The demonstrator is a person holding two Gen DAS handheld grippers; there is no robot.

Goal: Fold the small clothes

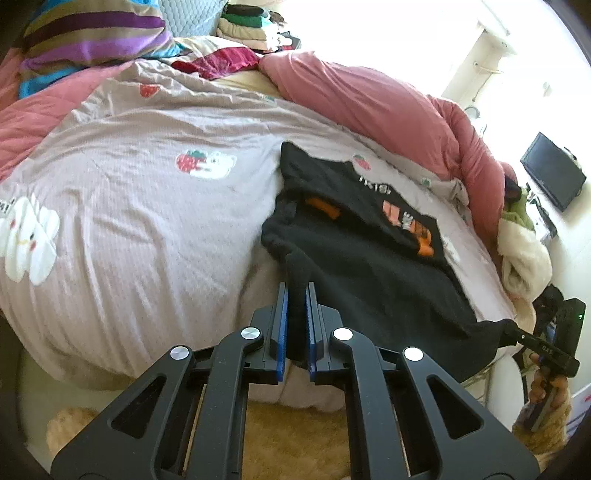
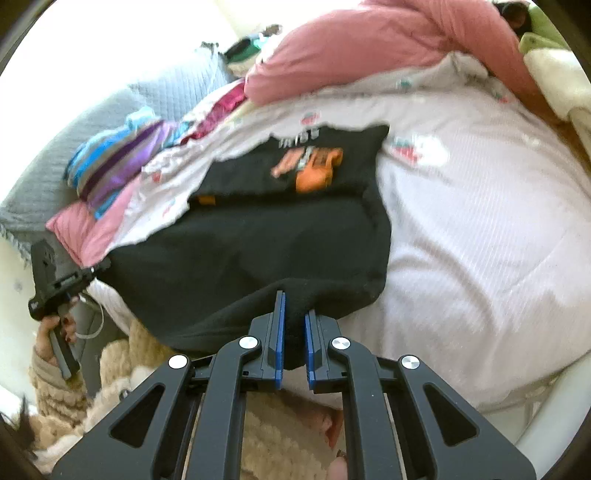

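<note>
A small black garment (image 1: 369,251) with an orange print lies on the pale pink bed sheet (image 1: 147,221), partly folded over itself. My left gripper (image 1: 296,291) is shut on one near corner of the garment's edge. My right gripper (image 2: 294,302) is shut on the other near corner of the black garment (image 2: 258,240). Each gripper shows in the other's view: the right one (image 1: 517,334) at the garment's far right corner, the left one (image 2: 99,267) at its left corner. The edge is stretched between them near the bed's front edge.
A pink quilt (image 1: 388,107) is bunched along the bed's far side. A striped pillow (image 1: 92,37) and a stack of folded clothes (image 1: 251,26) lie at the head. A dark screen (image 1: 554,170) stands at the right. A tan fluffy sleeve (image 2: 55,387) shows below.
</note>
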